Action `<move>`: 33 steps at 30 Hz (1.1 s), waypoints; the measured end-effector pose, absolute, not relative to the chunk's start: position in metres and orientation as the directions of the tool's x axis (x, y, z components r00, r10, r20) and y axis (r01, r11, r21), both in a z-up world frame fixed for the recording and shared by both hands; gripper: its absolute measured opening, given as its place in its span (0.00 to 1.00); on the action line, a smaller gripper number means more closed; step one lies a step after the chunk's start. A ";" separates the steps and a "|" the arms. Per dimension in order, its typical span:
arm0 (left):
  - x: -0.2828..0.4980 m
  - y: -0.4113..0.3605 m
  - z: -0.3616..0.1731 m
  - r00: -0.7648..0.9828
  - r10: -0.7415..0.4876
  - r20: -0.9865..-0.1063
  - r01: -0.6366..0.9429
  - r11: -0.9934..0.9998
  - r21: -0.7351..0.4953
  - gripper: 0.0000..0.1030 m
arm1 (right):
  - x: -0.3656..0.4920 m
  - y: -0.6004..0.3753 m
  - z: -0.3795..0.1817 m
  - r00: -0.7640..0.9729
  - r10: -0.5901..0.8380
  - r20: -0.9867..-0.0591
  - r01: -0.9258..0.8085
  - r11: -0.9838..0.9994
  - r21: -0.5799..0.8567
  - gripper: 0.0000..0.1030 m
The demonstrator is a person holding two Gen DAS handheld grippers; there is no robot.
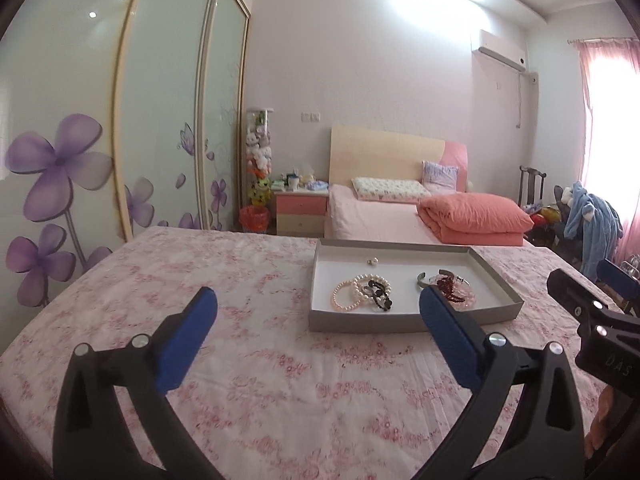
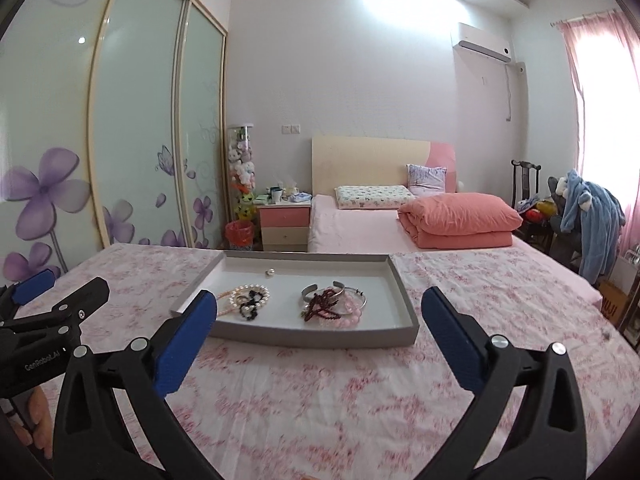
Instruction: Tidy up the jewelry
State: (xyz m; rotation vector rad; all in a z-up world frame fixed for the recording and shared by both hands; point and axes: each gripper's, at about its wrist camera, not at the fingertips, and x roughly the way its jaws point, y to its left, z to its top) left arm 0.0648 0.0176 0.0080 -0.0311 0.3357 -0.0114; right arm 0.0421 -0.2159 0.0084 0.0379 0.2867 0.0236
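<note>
A shallow grey cardboard tray with a white inside lies flat on a bed covered by a pink flowered sheet; it sits toward the far edge of that sheet, in front of both tools. Inside the tray, on its left part, a strand of pale pearl-like beads lies in a loose heap with a black beaded piece on top of it; on the right part a plain silver metal bangle rests together with a dark red beaded bracelet and a pink round-bead bracelet, all touching one another; one small pale bead or stud lies alone near the far wall of the tray, apart from both heaps.

The left gripper, black with blue pads, hangs above the sheet on the near side of the tray; its fingers stand wide apart and nothing is between them; its right pad crosses in front of the tray's near right part in that view. The right gripper, of the same kind, is also spread wide and holds nothing; the tray shows in the gap between its fingers. The two tools are side by side, each seen at the edge of the other's view.

Behind, a second bed with a folded salmon-pink quilt stands by the wall; a wardrobe with frosted sliding doors painted with purple flowers fills the left side.
</note>
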 end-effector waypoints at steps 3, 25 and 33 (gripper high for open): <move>0.051 0.014 0.007 0.950 -0.002 -0.312 0.000 1.000 -0.006 0.96 | 0.033 -0.218 0.005 0.960 0.027 -0.278 -0.015 0.999 0.045 0.98; 0.032 0.007 -0.010 0.937 -0.019 -0.348 0.028 0.999 0.020 0.96 | 0.004 -0.233 -0.022 0.952 0.042 -0.303 -0.019 0.997 0.080 0.98; 0.034 0.007 -0.012 0.934 -0.015 -0.356 0.021 1.000 0.014 0.96 | 0.005 -0.233 -0.022 0.952 0.043 -0.304 -0.018 0.996 0.085 0.98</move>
